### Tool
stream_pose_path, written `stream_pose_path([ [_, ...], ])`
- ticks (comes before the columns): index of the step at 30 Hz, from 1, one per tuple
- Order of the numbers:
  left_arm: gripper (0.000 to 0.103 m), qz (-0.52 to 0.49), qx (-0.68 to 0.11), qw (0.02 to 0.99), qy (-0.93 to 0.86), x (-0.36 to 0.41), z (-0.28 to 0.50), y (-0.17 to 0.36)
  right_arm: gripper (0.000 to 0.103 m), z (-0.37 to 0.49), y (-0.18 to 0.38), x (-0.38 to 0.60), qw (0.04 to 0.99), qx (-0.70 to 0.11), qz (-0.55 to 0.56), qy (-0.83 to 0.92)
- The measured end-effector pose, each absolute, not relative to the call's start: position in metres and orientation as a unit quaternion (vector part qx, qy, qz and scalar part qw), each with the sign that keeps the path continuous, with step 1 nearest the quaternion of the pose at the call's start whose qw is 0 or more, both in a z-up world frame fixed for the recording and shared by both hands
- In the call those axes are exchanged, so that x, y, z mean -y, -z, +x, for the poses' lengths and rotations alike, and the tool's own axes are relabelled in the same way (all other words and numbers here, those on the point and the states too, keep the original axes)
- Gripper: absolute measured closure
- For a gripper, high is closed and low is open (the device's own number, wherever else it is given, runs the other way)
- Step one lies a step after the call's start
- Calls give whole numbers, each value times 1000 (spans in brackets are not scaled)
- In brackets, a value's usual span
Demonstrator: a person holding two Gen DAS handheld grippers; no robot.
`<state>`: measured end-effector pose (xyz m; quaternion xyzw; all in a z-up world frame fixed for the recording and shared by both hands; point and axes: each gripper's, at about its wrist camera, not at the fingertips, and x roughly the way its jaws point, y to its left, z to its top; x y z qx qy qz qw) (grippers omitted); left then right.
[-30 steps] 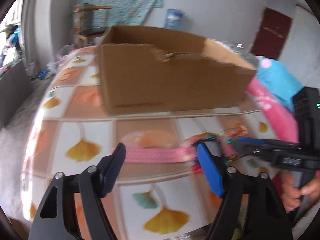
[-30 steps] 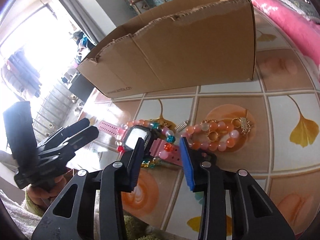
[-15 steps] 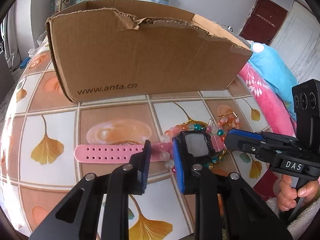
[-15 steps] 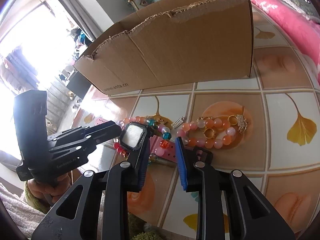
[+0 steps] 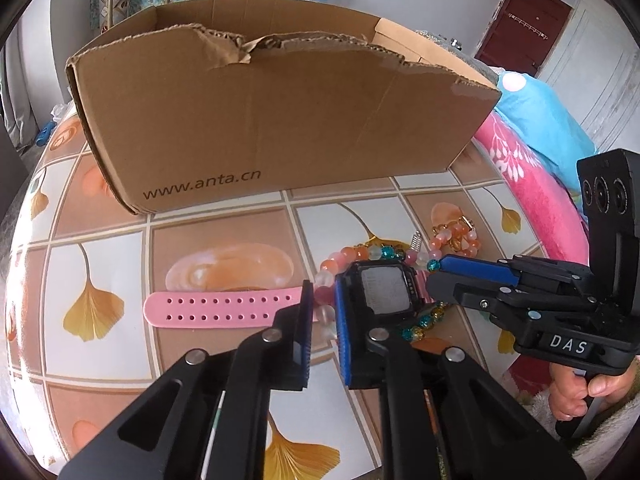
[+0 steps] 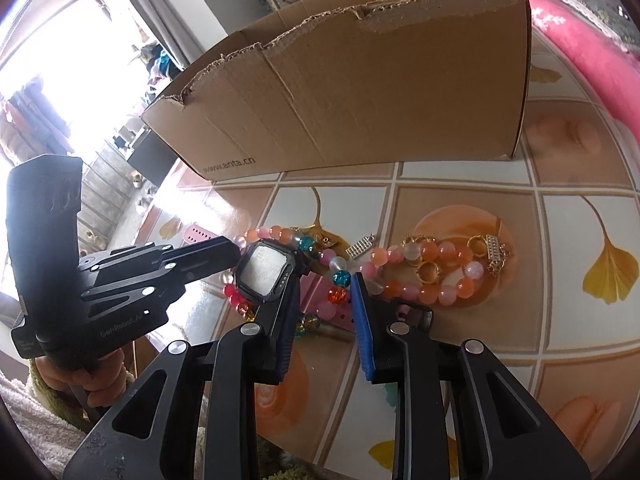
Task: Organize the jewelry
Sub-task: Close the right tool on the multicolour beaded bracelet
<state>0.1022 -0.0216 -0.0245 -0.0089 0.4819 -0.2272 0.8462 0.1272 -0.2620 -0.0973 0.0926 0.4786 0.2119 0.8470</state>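
Left gripper (image 5: 322,322): jaws narrowed to a slim gap around the pink strap just left of the watch face; whether the pads actually pinch the strap is hard to tell.
Right gripper (image 6: 324,314): jaws partly apart, straddling the pink strap on the watch's right side, nothing clamped.
Watch (image 5: 386,290): black square face, lying flat on the table near the front edge, its pink perforated strap (image 5: 224,310) stretched out to the left.
Bead bracelets (image 6: 424,268): orange, pink and clear beads, tangled around and right of the watch, with gold rings among them.
Cardboard box (image 5: 280,120): open-topped, torn rim, far side of the jewelry.
Table (image 5: 224,248): tile-and-ginkgo-leaf patterned cover.
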Motion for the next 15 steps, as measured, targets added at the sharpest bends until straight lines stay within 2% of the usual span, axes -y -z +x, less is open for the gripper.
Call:
stream_pose_path([
  [2, 93, -7, -479, 848, 227, 22, 102, 25, 90, 128, 97, 262, 850, -479, 87, -204],
  [6, 93, 5, -469, 854, 226, 24, 98, 23, 95, 127, 96, 265, 853, -474, 89, -198],
  [15, 93, 8, -437, 870, 230, 22, 85, 5, 96, 110, 76, 262, 874, -437, 70, -201],
])
